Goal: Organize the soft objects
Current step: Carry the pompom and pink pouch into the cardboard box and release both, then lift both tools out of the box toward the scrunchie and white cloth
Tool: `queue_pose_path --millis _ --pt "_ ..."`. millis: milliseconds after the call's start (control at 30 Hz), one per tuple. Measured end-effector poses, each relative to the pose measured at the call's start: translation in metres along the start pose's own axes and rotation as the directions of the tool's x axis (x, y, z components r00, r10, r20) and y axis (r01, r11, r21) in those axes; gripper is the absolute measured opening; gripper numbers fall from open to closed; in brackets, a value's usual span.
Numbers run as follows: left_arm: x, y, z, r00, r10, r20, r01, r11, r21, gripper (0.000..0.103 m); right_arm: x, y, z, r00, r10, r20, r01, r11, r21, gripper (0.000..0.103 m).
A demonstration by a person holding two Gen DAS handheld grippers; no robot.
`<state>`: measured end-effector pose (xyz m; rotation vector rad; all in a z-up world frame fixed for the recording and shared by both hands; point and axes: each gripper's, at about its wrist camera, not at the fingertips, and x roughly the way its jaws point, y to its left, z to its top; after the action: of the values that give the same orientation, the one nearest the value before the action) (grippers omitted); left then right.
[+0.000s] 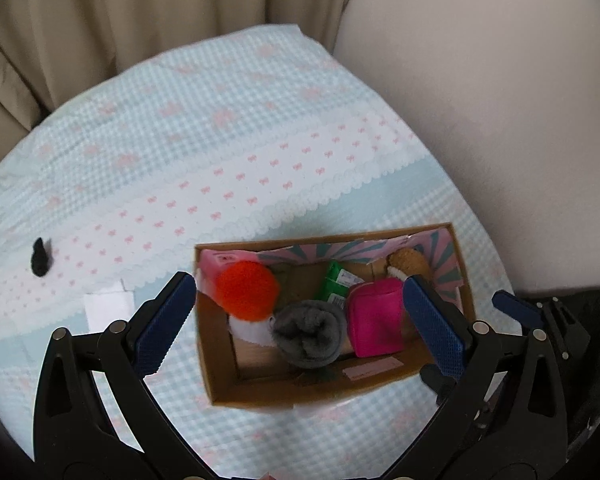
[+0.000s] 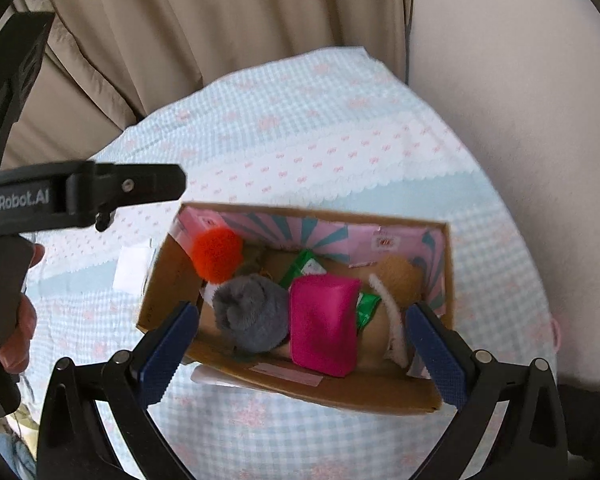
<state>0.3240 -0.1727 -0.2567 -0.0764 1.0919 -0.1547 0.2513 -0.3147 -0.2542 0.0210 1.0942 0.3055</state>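
An open cardboard box [image 1: 216, 360] stands on the blue checked cloth. Inside lie an orange pompom [image 1: 246, 290], a rolled grey sock [image 1: 308, 334], a pink pouch [image 1: 374, 320], a green packet [image 1: 336, 282] and a brown plush [image 1: 408, 264]. My left gripper [image 1: 300, 320] hovers open above the box, its blue pads apart and nothing held. In the right wrist view the same box [image 2: 160, 292] holds the pompom [image 2: 216, 254], sock [image 2: 252, 314], pouch [image 2: 324, 324] and plush [image 2: 400, 276]. My right gripper [image 2: 300, 340] hangs open over it, empty.
A small black item [image 1: 40, 258] and a white slip [image 1: 108, 310] lie on the cloth left of the box. Beige curtains and a pale wall stand behind the bed. A hand [image 2: 20, 328] holds the left tool's black frame [image 2: 100, 194].
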Motion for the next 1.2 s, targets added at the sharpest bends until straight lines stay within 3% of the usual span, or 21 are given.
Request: queue_pose_path --millis 333,533,700,933,1200 --pt "-0.115 0.028 -0.021 0.988 -0.044 0.149 0.044 0.999 0.002 0.103 -0.090 0.044 0.011 0.985 -0.080 0.152 0.075 0.997 0.036 0.103" --pt "-0.196 0.062 -0.050 0.962 -0.037 0.269 0.035 0.999 0.010 0.103 -0.155 0.089 0.006 0.960 -0.127 0.249 0.114 0.991 0.067 0.103" --pt "-0.239 0.099 -0.077 0.943 -0.020 0.332 0.010 0.999 0.031 0.103 -0.193 0.133 -0.004 0.934 -0.197 0.299 0.181 0.980 0.079 0.103" --pt "-0.275 0.170 -0.113 0.923 0.000 0.385 -0.022 0.998 0.052 0.103 -0.209 0.195 -0.022 0.909 -0.261 0.324 0.224 0.964 0.146 0.103" --pt "-0.275 0.263 -0.138 0.924 0.048 0.379 -0.070 0.997 0.045 0.103 -0.179 0.269 -0.034 0.917 -0.228 0.328 0.184 0.970 0.159 0.103"
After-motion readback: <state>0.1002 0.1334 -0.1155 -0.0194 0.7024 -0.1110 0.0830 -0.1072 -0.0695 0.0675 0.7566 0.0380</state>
